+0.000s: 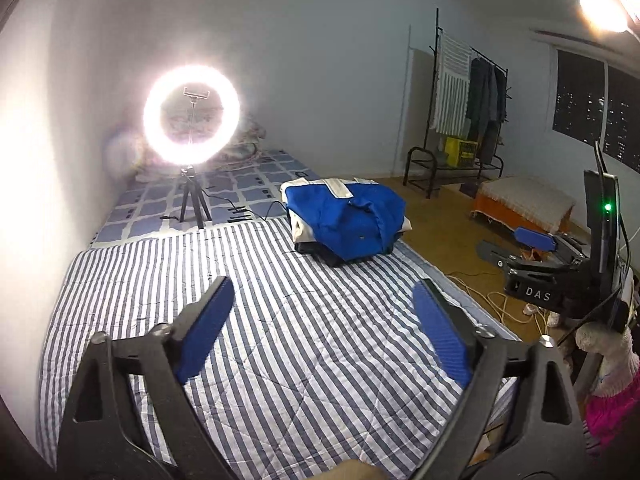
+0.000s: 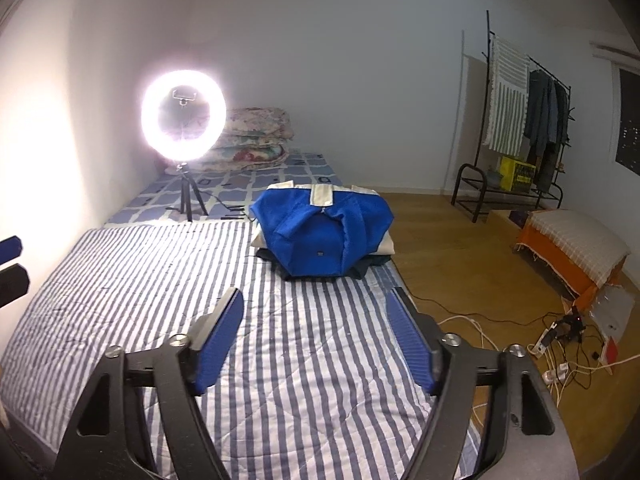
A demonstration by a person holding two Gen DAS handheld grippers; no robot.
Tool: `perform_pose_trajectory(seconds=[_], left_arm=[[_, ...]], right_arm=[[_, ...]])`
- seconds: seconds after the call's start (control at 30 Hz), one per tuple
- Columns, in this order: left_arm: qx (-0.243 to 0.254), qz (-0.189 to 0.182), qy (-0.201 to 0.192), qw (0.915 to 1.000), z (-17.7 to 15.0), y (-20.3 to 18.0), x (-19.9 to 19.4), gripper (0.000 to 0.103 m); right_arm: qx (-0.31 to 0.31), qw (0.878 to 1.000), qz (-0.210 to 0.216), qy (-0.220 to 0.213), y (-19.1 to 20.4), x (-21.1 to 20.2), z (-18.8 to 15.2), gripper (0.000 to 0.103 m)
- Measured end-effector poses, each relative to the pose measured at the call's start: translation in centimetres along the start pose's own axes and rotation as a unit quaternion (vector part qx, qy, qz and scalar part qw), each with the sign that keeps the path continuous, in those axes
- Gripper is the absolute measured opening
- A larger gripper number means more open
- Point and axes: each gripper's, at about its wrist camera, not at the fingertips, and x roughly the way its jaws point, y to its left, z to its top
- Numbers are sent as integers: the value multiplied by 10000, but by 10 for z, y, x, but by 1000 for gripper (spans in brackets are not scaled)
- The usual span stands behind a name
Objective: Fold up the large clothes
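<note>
A folded blue and cream jacket (image 1: 348,220) (image 2: 324,236) lies on top of a dark folded garment, at the far right of the blue-and-white striped quilt (image 1: 280,320) (image 2: 300,340) that covers the bed. My left gripper (image 1: 322,286) hangs open over the bare quilt, short of the pile, with nothing between its blue pads. My right gripper (image 2: 315,294) is also open and empty, over the quilt's right side and nearer the pile. In the left wrist view the right gripper (image 1: 508,244) shows at the right edge. In the right wrist view the left gripper (image 2: 12,262) shows at the left edge.
A lit ring light on a tripod (image 1: 192,116) (image 2: 182,120) stands on the checked sheet behind the quilt, with folded floral bedding (image 2: 256,136) beyond it. On the floor to the right are a clothes rack (image 2: 520,120), an orange padded stool (image 2: 572,252) and tangled cables (image 2: 560,340).
</note>
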Motion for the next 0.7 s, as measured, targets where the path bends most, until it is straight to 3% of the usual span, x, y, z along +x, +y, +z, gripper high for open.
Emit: perform_pose_trajectory(seconds=[0.1, 0.43, 0.7], left_arm=[[62, 143, 14, 9999, -2, -2, 0, 103], [436, 645, 9, 9970, -12, -9, 4, 103], [413, 721, 53, 9965, -13, -1, 4, 103]], right_arm=[[6, 9999, -75, -95, -2, -2, -1, 81], [154, 9999, -74, 2, -6, 5, -5, 82], [179, 9997, -134, 85, -6, 13, -6, 82]])
